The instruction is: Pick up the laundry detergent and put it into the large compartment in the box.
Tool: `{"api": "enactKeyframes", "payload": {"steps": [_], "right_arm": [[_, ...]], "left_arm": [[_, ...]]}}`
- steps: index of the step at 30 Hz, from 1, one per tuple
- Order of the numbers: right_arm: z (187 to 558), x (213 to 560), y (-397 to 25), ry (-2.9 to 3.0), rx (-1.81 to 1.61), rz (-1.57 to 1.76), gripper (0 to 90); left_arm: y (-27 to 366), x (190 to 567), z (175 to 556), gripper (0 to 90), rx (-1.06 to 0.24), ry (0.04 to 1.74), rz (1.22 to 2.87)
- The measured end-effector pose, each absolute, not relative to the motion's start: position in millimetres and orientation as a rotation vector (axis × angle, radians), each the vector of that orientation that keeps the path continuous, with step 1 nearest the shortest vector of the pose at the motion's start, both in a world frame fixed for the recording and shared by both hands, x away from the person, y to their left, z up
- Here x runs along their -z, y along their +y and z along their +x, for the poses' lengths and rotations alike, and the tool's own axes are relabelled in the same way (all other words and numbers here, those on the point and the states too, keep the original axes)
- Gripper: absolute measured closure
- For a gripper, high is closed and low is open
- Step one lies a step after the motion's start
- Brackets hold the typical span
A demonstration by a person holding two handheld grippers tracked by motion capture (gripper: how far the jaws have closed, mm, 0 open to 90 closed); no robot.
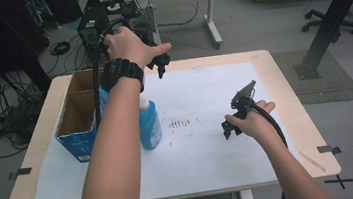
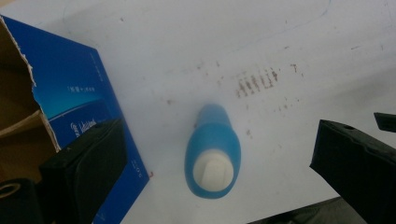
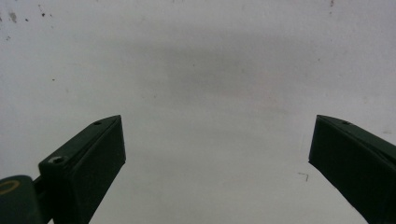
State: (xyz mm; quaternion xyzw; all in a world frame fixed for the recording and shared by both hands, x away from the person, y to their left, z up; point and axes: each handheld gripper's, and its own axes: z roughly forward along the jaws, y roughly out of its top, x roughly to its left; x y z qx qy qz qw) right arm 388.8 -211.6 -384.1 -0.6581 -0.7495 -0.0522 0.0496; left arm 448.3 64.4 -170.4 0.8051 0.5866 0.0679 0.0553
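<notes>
Left gripper hangs spread directly above upright blue bottle, white cap between jaws, apparently staged to grab. Right gripper spread, empty.

on my feed the room reads dim and flat, the floor dark toward 10 o'clock. the white sheet shows no glare. both gripper views are soft, and a faint shadow lies toward 12 o'clock in the right one.

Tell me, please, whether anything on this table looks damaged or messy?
Yes: the blue box has a ragged, torn top edge, and brownish smudge marks stain the white sheet beside the upright blue bottle.
</notes>
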Motion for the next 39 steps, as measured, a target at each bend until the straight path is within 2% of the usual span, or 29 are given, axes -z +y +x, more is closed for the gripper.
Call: {"api": "enactKeyframes", "payload": {"steps": [18, 39], "right_arm": [[383.4, 387.1, -211.7, -2.303, 0.169, -1.980, 3.9], [380.3, 391.4, -202.8, -2.315, 0.169, -1.957, 3.8]], "left_arm": [[70.1, 187.0, 425.7, 3.9, -0.219, 1.754, 2.490], [78.1, 227.5, 416.6, 4.0, -0.159, 1.778, 2.500]]}}
